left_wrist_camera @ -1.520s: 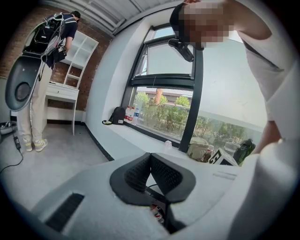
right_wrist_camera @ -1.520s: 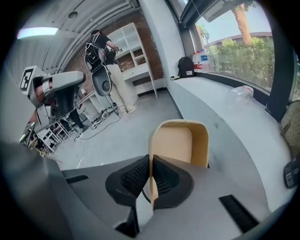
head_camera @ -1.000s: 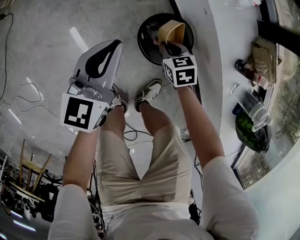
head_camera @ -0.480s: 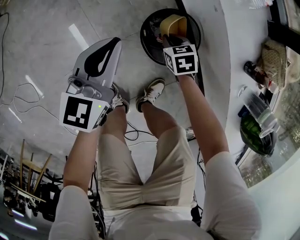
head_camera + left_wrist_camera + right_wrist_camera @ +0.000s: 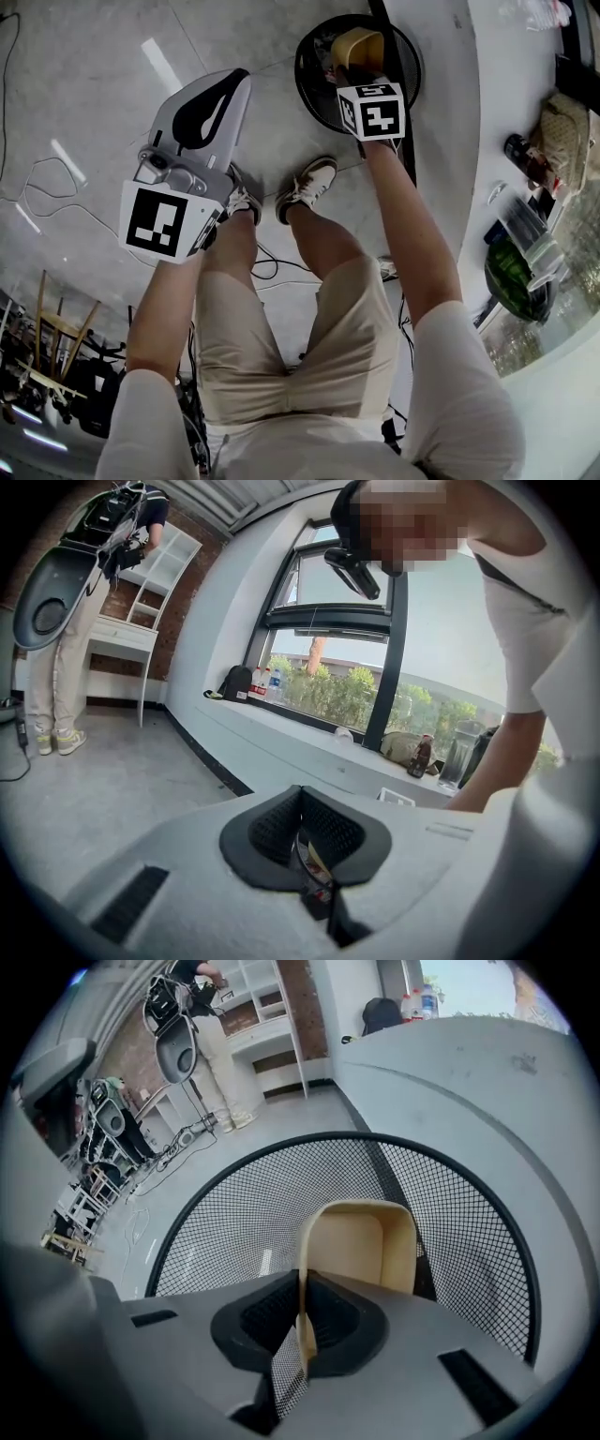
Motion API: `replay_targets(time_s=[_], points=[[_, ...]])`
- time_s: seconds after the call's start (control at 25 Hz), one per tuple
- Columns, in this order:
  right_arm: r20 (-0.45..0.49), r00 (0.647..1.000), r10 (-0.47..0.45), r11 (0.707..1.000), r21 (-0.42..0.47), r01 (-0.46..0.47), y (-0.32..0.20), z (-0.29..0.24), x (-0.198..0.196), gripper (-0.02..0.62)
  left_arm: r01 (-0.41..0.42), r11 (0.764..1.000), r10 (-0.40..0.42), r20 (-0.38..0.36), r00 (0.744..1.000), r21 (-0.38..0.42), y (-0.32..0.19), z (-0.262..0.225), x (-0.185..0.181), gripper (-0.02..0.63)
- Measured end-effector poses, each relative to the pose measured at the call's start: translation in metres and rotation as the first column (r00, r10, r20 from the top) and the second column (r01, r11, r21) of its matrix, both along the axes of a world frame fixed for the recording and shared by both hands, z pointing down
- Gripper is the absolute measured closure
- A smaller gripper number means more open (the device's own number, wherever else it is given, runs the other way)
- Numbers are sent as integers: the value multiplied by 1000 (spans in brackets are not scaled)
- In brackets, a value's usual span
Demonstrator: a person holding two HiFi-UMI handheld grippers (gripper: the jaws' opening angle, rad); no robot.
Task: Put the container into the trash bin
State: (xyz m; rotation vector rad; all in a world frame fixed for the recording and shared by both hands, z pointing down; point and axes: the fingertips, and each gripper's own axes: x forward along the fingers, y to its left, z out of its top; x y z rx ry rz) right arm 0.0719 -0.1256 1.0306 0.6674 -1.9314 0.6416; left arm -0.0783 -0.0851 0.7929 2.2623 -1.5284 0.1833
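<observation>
**Inspector:** State of the right gripper (image 5: 302,1326)?

**Recorder:** Its fingers (image 5: 345,1316) were all but closed, pinching one thin side wall of the beige container (image 5: 361,1241). The rest of the container stood out just beyond the fingertips and was pitched steeply downward.

**Inspector:** Position against the trash bin?

**Recorder:** The black mesh trash bin (image 5: 225,1232) lay directly beyond and below the fingers. In the head view the container (image 5: 359,47) sat inside the line of the bin's rim (image 5: 314,89). Whether it touched the mesh could not be told.

**Inspector:** The left gripper?

**Recorder:** The left gripper (image 5: 305,850) had its fingers together and held nothing. It was well to the side of the bin, over the floor (image 5: 94,56).

**Inspector:** Recommendation for the step in hand?

**Recorder:** In my judgement the release was due.
- Keep the container centred within the rim, clear of the near wall.
- Open the fingers fully so the thin wall drops free and does not cling to a pad.
- Withdraw straight up, without catching the rim. A light mesh bin looked liable to tip if knocked.

**Inspector:** Brands, labels, writing?

**Recorder:** None legible. The container was plain. The marker cube (image 5: 378,110) showed only black-and-white square patterns, no words.
</observation>
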Motion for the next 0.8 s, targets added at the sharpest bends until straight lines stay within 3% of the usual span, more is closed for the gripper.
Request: replay_targets(time_s=[0.8], points=[[-32,999,-8,994,-108,4,0,27,-1,575,8,1000,-9,-20,1000,-19,0,19,-2,589]])
